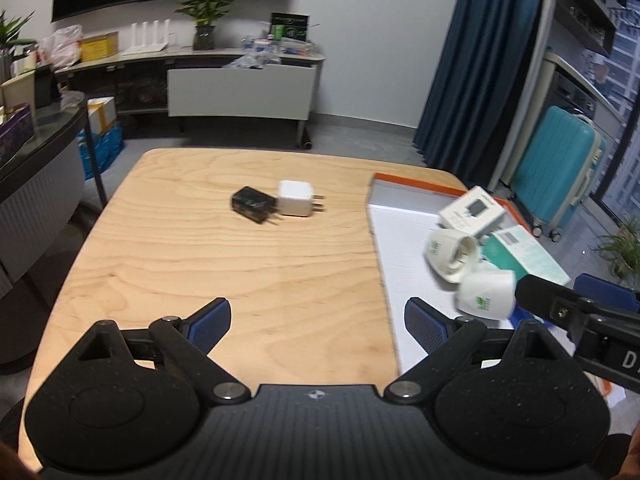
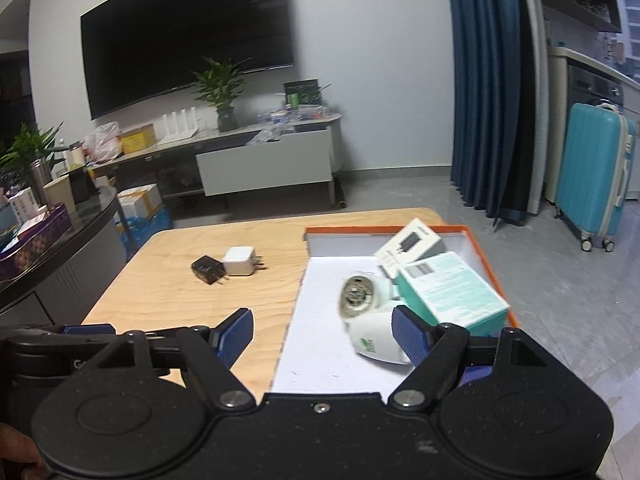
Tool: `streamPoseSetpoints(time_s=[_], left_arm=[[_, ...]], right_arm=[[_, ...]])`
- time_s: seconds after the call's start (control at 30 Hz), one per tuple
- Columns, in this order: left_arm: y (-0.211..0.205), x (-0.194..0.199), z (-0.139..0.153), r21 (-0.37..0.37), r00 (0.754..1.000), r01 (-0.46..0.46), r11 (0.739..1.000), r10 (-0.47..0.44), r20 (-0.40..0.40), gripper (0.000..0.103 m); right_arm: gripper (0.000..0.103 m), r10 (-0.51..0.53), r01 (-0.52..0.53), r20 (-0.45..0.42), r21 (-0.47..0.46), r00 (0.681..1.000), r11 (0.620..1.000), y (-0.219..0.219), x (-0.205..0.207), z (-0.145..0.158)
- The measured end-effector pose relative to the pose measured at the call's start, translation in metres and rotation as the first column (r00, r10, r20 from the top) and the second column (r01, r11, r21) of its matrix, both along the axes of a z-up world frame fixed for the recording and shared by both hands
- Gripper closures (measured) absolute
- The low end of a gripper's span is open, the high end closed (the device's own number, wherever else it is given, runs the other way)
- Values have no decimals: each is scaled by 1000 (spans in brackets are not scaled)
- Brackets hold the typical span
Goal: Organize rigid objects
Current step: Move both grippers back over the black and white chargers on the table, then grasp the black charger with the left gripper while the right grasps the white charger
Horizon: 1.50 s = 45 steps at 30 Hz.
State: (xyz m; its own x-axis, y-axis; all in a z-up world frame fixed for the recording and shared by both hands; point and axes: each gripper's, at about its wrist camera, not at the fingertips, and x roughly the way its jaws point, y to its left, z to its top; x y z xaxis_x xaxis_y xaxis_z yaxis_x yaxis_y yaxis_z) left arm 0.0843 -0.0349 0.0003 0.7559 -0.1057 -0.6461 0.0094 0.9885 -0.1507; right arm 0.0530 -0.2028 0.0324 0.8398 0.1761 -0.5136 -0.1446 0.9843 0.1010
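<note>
A black charger point(image 1: 253, 204) and a white charger point(image 1: 297, 199) lie side by side on the wooden table point(image 1: 200, 264); they also show in the right wrist view, black charger point(image 2: 207, 269) and white charger point(image 2: 240, 261). An orange-rimmed box point(image 2: 476, 248) on the right holds two white bulb-like pieces point(image 2: 360, 295) point(image 2: 372, 340), a white carton point(image 2: 412, 250) and a teal carton point(image 2: 452, 292). My left gripper point(image 1: 318, 320) is open and empty over the table's near side. My right gripper point(image 2: 322, 334) is open and empty over the box's near end.
A grey cabinet with a plant point(image 1: 206, 4) and clutter stands behind the table under a wall TV. A dark counter point(image 1: 36, 136) is at the left. A blue curtain point(image 1: 476, 64) and a teal suitcase point(image 1: 556, 172) stand at the right.
</note>
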Motion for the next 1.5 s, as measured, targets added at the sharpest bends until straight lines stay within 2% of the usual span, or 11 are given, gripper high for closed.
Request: streamPoseSetpoints(time_s=[0.43,0.6,0.73,0.9,1.07,1.37,1.43,1.5], left_arm=[[37,25,-5,27,999,-44,999,45,-25,7],[48,40,-10,50,1000,-26,998,27,-12,2],[60,63,-20,62,1000,14,998,-16,24,0],[65,103,-39,111,995,94,989,-97,23,0],[55,134,-53,156,982,183,971,-188,17,0],[48,171,-73,230,960,271,935,-280,9,0],[51,172,-74,215,955,282,935,-295,29,6],[57,172,-75,163,954,286,944,-297,44,22]], right_arm=[[13,75,-76,-35,-11,997,997,42,34,-4],[13,84,-84,-37,-5,996,996,46,44,-3],[13,82,-81,-44,9,996,997,42,50,-4],[13,79,-78,-49,24,996,997,39,60,-7],[13,73,-71,-46,43,996,997,34,72,-8],[13,63,-60,-50,57,997,997,32,91,-11],[13,61,-58,-50,62,997,996,34,94,-11],[13,64,-61,-50,62,997,996,36,96,-12]])
